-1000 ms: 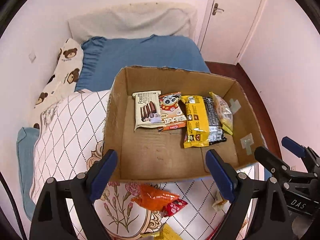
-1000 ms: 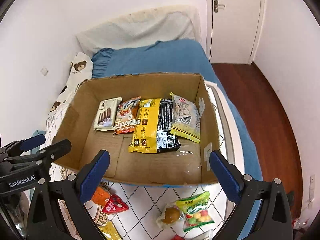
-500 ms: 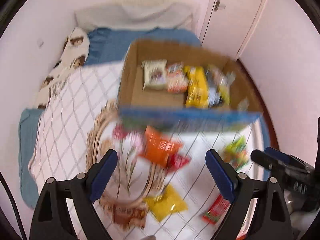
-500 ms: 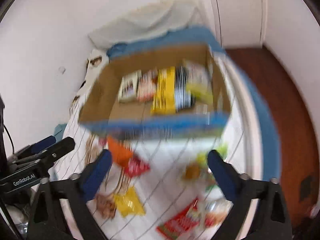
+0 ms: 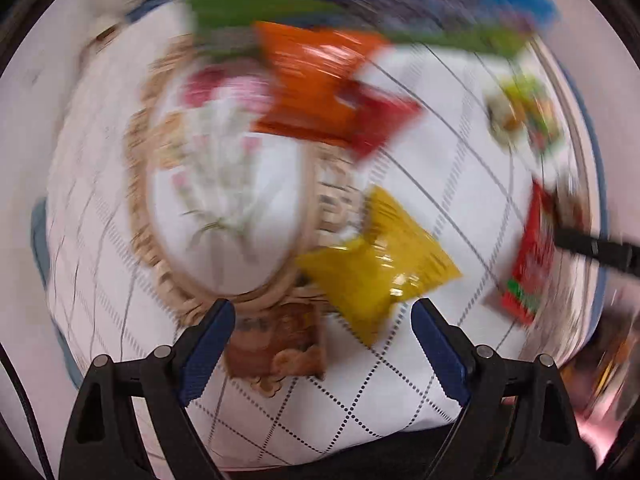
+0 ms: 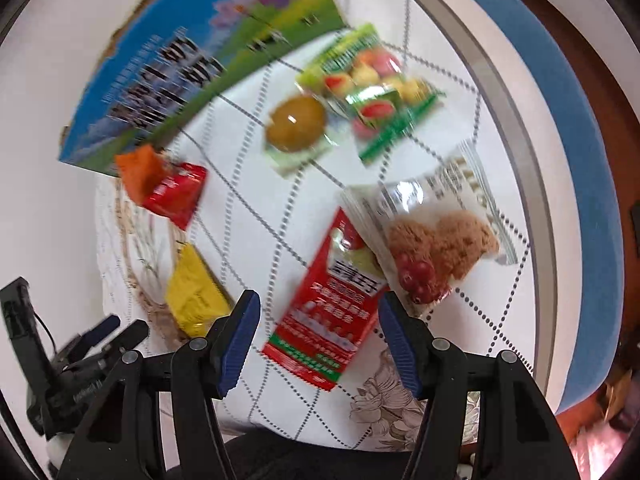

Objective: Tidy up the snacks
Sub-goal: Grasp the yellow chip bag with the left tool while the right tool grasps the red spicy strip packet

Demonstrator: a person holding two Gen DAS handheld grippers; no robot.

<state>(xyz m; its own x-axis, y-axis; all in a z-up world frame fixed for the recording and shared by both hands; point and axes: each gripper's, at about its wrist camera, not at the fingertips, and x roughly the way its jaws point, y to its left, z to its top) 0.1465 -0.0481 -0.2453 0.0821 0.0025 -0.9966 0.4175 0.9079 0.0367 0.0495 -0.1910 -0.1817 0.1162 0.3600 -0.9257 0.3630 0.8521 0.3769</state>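
Bright even light, heavy motion blur (left view worst), perhaps glare

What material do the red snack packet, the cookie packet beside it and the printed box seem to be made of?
Red snack packet: glossy plastic film, probably, with crimped ends. Cookie packet: shiny film, part clear. Printed box: cardboard; brown torn edge shows.

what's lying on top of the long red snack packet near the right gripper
A clear cookie packet overlaps the red packet's upper right corner, hiding that part. The rest is uncovered.
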